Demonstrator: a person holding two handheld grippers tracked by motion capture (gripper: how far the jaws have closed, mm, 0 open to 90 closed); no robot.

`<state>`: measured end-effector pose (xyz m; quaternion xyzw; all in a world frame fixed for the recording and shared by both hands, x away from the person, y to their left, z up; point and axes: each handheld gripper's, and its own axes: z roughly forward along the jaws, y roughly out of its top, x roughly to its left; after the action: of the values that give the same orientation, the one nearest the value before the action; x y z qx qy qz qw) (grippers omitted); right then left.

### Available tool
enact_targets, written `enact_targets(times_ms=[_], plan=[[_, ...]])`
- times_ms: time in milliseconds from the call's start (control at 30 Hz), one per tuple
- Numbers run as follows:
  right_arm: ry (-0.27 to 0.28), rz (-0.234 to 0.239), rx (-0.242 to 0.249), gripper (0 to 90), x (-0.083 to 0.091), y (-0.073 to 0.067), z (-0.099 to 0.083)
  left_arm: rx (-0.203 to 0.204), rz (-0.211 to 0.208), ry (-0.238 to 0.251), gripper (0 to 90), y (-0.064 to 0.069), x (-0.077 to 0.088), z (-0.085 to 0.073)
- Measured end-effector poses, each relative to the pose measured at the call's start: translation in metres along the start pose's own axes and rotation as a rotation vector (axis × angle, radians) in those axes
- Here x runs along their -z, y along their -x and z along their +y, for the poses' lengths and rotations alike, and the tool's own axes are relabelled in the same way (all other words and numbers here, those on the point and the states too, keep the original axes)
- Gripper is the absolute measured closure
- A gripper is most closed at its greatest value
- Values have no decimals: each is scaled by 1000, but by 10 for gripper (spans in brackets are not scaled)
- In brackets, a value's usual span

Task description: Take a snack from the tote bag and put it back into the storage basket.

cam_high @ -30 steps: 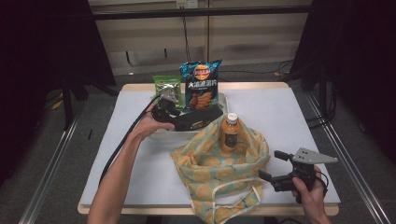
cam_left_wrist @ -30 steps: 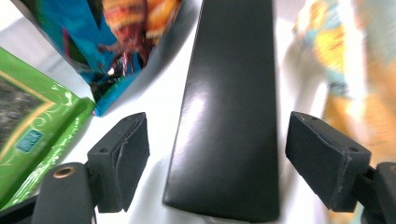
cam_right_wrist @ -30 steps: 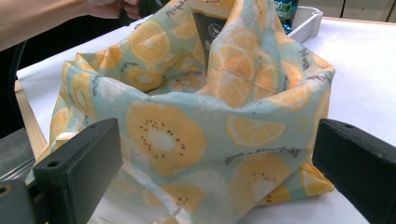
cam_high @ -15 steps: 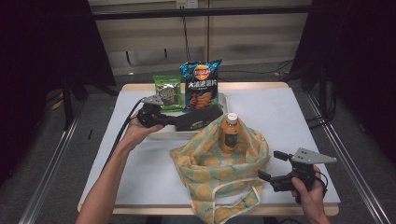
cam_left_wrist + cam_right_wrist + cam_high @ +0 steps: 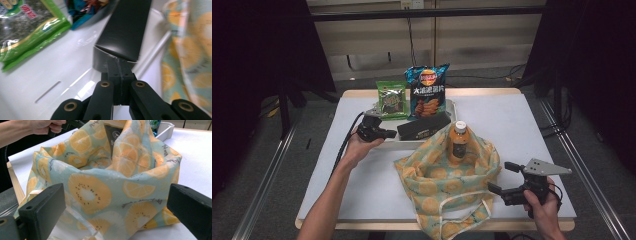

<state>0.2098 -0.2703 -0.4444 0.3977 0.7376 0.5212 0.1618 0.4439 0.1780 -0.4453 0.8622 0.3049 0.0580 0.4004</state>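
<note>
A long black box (image 5: pixel 424 127) lies in the white tray (image 5: pixel 412 144), in front of a blue chips bag (image 5: pixel 428 92) and a green seaweed packet (image 5: pixel 391 100). My left gripper (image 5: pixel 394 134) is at the box's left end. In the left gripper view its jaws are pressed together (image 5: pixel 119 65) right at the box's (image 5: pixel 125 30) near end. A fruit-print cloth bag (image 5: pixel 447 185) stands open with an orange drink bottle (image 5: pixel 458 140) upright inside. My right gripper (image 5: pixel 502 176) is open at the bag's right front, the cloth (image 5: pixel 100 192) just beyond its jaws.
The tray sits at the back middle of the white table (image 5: pixel 522 125). Bare tabletop lies left of the bag and along the right side. A person's hand (image 5: pixel 47 126) and the tray's corner (image 5: pixel 166 128) appear past the bag in the right gripper view.
My left hand has slid left along the tray, off the top of the black box to its end. The box, the bag and the right gripper stayed put.
</note>
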Motion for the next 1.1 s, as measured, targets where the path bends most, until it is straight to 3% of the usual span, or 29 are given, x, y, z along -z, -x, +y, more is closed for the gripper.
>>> enact_targets(times_ms=[100,433,800,1000,1100], plan=[[-2,-4,-4,14,0,0,0,-1,14,-13,900,1,-3,1],[-8,-1,-1,14,-2,0,0,56,85,-9,900,-1,-11,11],[-8,-1,1,14,-1,0,0,84,84,20,900,-5,-28,24],[-9,0,-1,14,-1,0,-1,84,98,5,900,-12,-30,30],[-11,-3,1,14,-1,1,-1,114,93,32,900,-16,-34,30]])
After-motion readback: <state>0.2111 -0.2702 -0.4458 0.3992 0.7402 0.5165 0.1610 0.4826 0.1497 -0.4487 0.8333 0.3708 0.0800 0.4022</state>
